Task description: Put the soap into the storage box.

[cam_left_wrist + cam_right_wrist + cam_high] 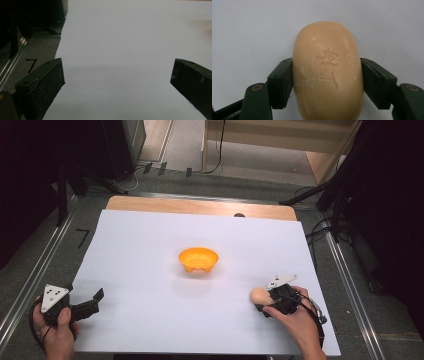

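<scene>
High view: orange bowl upright at approx. centre of white sheet, taken as landmark. Peach-coloured soap bar lying right of bowl and nearer the person, near sheet's right-front part, well apart from bowl. Right gripper at that bar, right hand behind it, grey plate on top, cable trailing toward wrist. Left gripper far left of bowl, also nearer the person, by sheet's left edge, held in left hand, pointing roughly toward bowl's side, well apart from it. Right gripper view: soap bar w/ embossed mark on top face, clamped btwn both black jaws, pads pressed flat on its two long sides, sheet beneath; cannot tell whether bar rests on sheet or hangs just clear. Right gripper thus closed tight on bar. Left gripper view: left gripper w/ jaws spread wide apart, nothing btwn them, bare sheet ahead, grey floor w/ black tape mark off sheet's edge at left of view. Wooden table edge visible beyond sheet, on far side of bowl. Bowl looks empty from above, as far as can be made out.
</scene>
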Tool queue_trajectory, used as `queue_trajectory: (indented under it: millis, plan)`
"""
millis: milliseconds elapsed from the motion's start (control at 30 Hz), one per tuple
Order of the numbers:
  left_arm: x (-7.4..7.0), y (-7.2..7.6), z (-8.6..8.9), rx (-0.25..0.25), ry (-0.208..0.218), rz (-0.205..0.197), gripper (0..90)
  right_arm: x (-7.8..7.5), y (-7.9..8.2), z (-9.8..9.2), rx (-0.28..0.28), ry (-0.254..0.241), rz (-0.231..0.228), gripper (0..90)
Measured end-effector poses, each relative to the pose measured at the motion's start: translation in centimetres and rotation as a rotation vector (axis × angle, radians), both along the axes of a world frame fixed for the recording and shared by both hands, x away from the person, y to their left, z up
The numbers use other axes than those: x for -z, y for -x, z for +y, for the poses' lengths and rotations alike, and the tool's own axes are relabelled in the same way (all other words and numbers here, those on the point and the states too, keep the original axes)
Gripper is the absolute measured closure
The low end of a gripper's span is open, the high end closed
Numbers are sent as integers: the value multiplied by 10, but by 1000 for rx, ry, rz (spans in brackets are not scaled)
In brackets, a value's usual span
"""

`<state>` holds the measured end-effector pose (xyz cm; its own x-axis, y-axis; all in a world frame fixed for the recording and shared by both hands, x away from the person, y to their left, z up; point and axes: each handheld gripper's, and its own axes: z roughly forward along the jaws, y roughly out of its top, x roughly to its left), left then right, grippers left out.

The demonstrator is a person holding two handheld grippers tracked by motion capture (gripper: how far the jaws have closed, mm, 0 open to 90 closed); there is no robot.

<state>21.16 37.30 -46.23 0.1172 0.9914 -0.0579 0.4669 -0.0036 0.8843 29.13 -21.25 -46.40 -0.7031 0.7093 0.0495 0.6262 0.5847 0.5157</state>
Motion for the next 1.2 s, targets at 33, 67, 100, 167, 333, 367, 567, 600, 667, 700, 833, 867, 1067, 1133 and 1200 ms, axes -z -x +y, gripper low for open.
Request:
queue_trajectory:
  millis: [33,67,100,167,333,367,567,600,667,700,833,867,1067,1133,1200]
  plan:
    - [0,0,0,0,-1,3,0,-1,-1,1,-8,11,6,317]
    - [0,0,0,2,-2,5,0,-1,-1,1,-8,11,6,317]
    - [0,0,0,2,-3,5,0,-1,-1,2,-10,18,13,319]
    - [0,0,0,2,-3,7,0,-2,-3,3,-10,25,20,321]
    - [0,0,0,3,-1,7,0,-3,-5,2,-30,14,27,326]
    - [0,0,0,2,-1,4,0,-3,-5,2,-30,14,27,326]
    - [0,0,1,4,0,7,0,-13,-8,6,-83,6,-6,326]
    - [0,0,1,3,1,6,0,-15,-8,7,-85,11,-3,326]
    - [0,0,1,3,3,4,0,-18,-10,10,-101,19,-6,326]
    - [0,0,1,3,4,4,0,-19,-11,11,-112,24,-11,326]
    - [0,0,1,4,4,6,0,-24,-16,17,-128,33,-18,326]
    - [0,0,1,4,4,6,0,-25,-18,18,-135,31,-17,326]
    - [0,0,1,5,3,5,0,-33,-27,26,-169,30,-38,326]
    - [0,-1,1,6,4,5,0,-36,-30,28,-185,25,-44,326]
    - [0,0,1,6,3,4,0,-39,-34,30,-202,20,-43,326]
